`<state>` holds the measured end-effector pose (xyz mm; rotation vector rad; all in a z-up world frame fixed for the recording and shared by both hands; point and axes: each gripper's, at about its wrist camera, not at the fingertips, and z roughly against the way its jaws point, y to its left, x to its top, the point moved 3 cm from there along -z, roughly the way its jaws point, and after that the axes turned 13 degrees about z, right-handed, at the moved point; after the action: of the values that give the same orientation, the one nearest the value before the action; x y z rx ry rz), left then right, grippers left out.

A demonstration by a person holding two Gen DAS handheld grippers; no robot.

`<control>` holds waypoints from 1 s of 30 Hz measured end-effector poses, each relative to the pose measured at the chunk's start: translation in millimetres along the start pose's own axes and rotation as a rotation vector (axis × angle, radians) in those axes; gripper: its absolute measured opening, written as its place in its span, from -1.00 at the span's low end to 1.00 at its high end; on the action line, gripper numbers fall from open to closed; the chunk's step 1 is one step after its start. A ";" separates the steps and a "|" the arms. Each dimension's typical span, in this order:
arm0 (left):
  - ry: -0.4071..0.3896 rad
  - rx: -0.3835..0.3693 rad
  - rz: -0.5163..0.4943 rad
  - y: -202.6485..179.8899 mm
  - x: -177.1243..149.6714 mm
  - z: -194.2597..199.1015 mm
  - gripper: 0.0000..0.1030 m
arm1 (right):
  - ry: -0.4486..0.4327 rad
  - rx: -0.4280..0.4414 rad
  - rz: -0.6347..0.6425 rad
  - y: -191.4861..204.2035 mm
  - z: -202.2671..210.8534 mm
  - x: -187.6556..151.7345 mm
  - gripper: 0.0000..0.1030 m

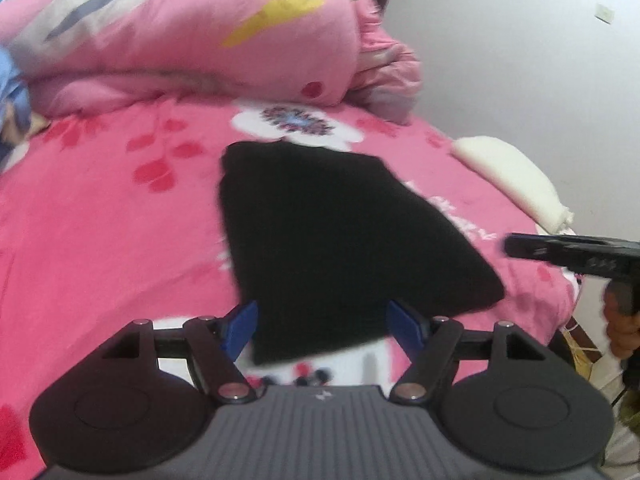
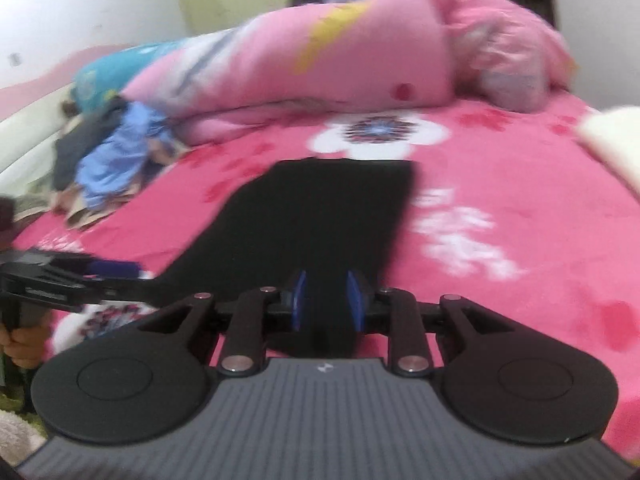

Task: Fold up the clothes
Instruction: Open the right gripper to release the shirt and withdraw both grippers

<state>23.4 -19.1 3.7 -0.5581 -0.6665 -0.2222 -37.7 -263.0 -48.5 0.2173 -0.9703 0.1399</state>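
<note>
A black garment (image 1: pixel 332 232) lies folded flat in a rough rectangle on the pink flowered bed sheet (image 1: pixel 100 220). My left gripper (image 1: pixel 322 326) is open just above its near edge, blue pads wide apart and nothing between them. The right gripper (image 1: pixel 510 245) hovers by the garment's right edge, apart from the cloth. In the right wrist view my right gripper (image 2: pixel 327 300) points along the black garment (image 2: pixel 328 216). Its jaws stand a narrow gap apart, and I see no cloth pinched. The left gripper (image 2: pixel 136 274) reaches in from the left at the garment's near corner.
A bulky pink quilt (image 1: pixel 180 40) is heaped across the far side of the bed. A cream pillow (image 1: pixel 508 176) lies at the right edge by the white wall. Blue and grey clothes (image 2: pixel 116 160) are piled at the far left. A hand (image 1: pixel 624 328) holds the right gripper's handle.
</note>
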 end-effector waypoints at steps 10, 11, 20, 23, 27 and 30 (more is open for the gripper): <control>0.027 0.064 -0.065 14.4 -41.7 14.7 0.44 | 0.110 -0.077 -0.071 7.1 25.0 -39.4 -0.57; 0.024 0.064 -0.062 14.5 -40.2 17.2 0.45 | 0.096 -0.083 -0.078 7.5 27.5 -36.3 -0.56; 0.009 0.013 -0.060 -9.1 -23.9 -11.6 0.50 | 0.014 -0.079 -0.019 33.3 -12.3 -1.7 -0.53; 0.020 0.015 -0.062 -6.1 -32.7 -14.1 0.50 | 0.087 -0.077 -0.005 36.3 -16.4 -17.3 -0.53; 0.016 0.017 -0.070 -2.0 -41.6 5.8 0.50 | 0.112 -0.042 0.015 40.6 11.3 -26.6 -0.48; -0.011 -0.015 -0.119 -11.7 -33.4 9.5 0.50 | 0.062 -0.080 -0.014 30.7 17.1 -13.2 -0.47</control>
<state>-11.6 -22.8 -6.6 -0.5352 -0.7100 -0.3360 -65.4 -237.6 -46.4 0.1453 -0.9109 0.0938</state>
